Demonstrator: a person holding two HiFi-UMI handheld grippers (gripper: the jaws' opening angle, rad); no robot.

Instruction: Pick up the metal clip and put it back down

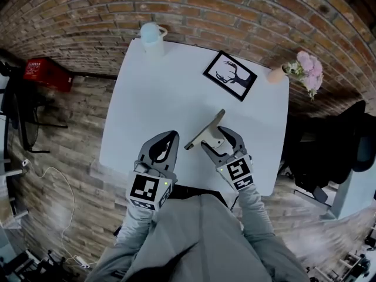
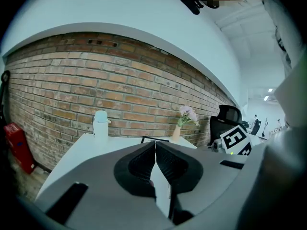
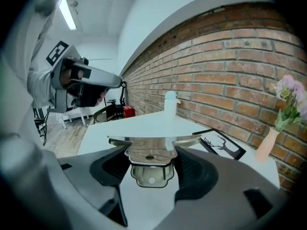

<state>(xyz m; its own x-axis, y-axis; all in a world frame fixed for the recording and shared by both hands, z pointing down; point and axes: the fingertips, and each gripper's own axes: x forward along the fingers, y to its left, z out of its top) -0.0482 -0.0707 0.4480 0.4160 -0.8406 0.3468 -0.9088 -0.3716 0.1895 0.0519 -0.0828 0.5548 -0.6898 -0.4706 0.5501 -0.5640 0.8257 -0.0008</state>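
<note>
the metal clip [image 3: 149, 150] is a shiny, mirror-like steel piece with a wide flat bar across its front, a small hole in its middle and a rounded looped handle behind. it sits crosswise between the two jaws of the right tool [image 3: 151, 159], which are clamped on its sides, and it is tilted over the near part of the white desk [image 1: 158, 98]. the left tool [image 2: 155, 146] has its jaws together on nothing, beside the right one, and each tool's cube carries only black-and-white square markers.

Right tongs [image 1: 217, 141] hide part of the metal clip [image 1: 207, 128].
</note>
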